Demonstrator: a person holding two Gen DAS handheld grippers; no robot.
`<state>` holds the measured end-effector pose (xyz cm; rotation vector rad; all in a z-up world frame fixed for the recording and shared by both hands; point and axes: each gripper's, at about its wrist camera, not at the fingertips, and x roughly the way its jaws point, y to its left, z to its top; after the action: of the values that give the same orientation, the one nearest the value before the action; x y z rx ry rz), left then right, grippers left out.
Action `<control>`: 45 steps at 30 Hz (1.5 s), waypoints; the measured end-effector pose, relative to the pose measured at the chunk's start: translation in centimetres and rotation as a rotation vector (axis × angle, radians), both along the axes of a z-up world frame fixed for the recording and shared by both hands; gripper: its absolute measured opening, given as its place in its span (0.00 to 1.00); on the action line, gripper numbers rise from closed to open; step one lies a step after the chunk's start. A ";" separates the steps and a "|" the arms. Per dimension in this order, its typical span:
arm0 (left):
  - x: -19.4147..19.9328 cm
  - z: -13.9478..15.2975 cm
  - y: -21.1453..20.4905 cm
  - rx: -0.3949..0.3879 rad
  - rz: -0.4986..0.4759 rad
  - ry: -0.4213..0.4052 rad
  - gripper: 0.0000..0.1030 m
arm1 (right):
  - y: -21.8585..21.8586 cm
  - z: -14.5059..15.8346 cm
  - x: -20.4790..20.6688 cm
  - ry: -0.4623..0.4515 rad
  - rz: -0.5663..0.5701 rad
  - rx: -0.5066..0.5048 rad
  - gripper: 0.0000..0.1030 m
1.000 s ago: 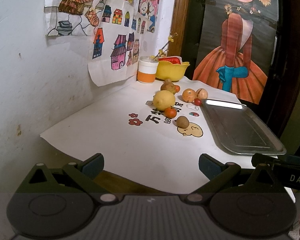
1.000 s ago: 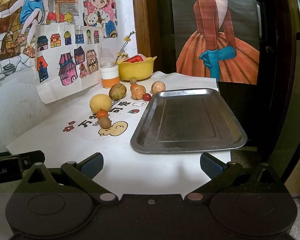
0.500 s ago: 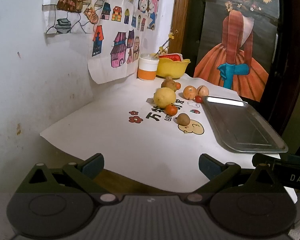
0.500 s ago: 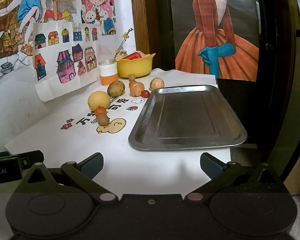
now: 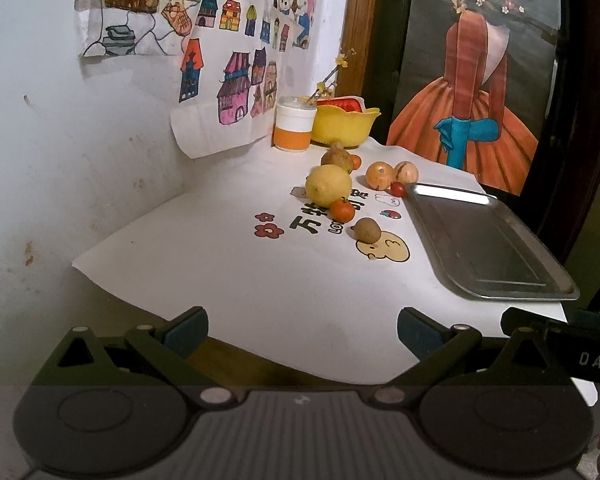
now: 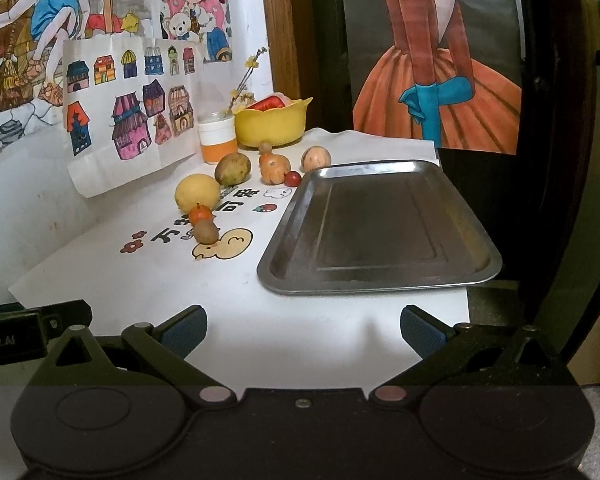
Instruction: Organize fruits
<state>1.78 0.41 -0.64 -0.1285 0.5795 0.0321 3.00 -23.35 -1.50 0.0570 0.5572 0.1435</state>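
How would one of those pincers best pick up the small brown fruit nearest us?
Probably around the middle of the small brown fruit, from above. It lies apart on the white sheet, egg-shaped; the small orange fruit sits close behind, so fingers should close across its left and right sides.

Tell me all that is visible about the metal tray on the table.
The tray is a shallow rectangular pan of grey, shiny metal with rounded corners, a raised rim and a flat sunken floor. It is empty and lies flat on the white sheet, to the right of the fruits. A small red fruit sits close by its far left corner; contact cannot be told. Its right side reaches the table's edge.
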 end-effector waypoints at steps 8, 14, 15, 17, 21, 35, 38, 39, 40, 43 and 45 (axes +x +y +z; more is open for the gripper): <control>0.3 -0.2 -0.1 0.002 0.001 0.009 1.00 | 0.1 -0.2 0.5 0.008 0.007 0.000 1.00; 0.7 -0.3 -0.2 0.004 0.004 0.022 1.00 | 0.2 -0.5 0.9 0.017 0.014 -0.003 1.00; 0.8 -0.3 -0.1 0.004 0.003 0.024 1.00 | 0.2 -0.5 1.0 0.019 0.015 -0.003 1.00; 1.0 -0.3 -0.1 0.005 0.002 0.028 1.00 | 0.3 -0.6 1.1 0.023 0.017 -0.005 1.00; 1.1 -0.3 -0.1 0.005 0.002 0.027 1.00 | 0.4 -0.7 1.5 0.024 0.025 -0.009 1.00; 4.7 1.4 2.2 0.007 0.020 0.000 1.00 | 0.8 0.8 3.2 -0.066 0.120 0.002 1.00; 5.8 1.8 2.9 0.001 0.012 0.000 1.00 | 1.3 1.1 4.0 -0.057 0.183 0.005 1.00; 6.3 2.0 3.2 -0.007 0.005 -0.001 1.00 | 1.6 1.1 4.3 -0.052 0.207 0.002 1.00; 6.6 2.1 3.5 -0.018 -0.002 -0.001 1.00 | 1.9 1.1 4.5 -0.052 0.226 -0.002 1.00; 8.1 2.5 4.2 -0.048 -0.025 0.001 1.00 | 2.8 1.4 5.1 -0.051 0.292 -0.012 1.00; 9.1 2.7 4.5 -0.061 -0.038 0.005 1.00 | 3.5 1.6 5.7 -0.050 0.324 -0.024 1.00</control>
<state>10.87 4.96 2.05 -0.1765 0.5882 -0.0217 8.72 -19.81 0.07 -0.0607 0.5147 0.4528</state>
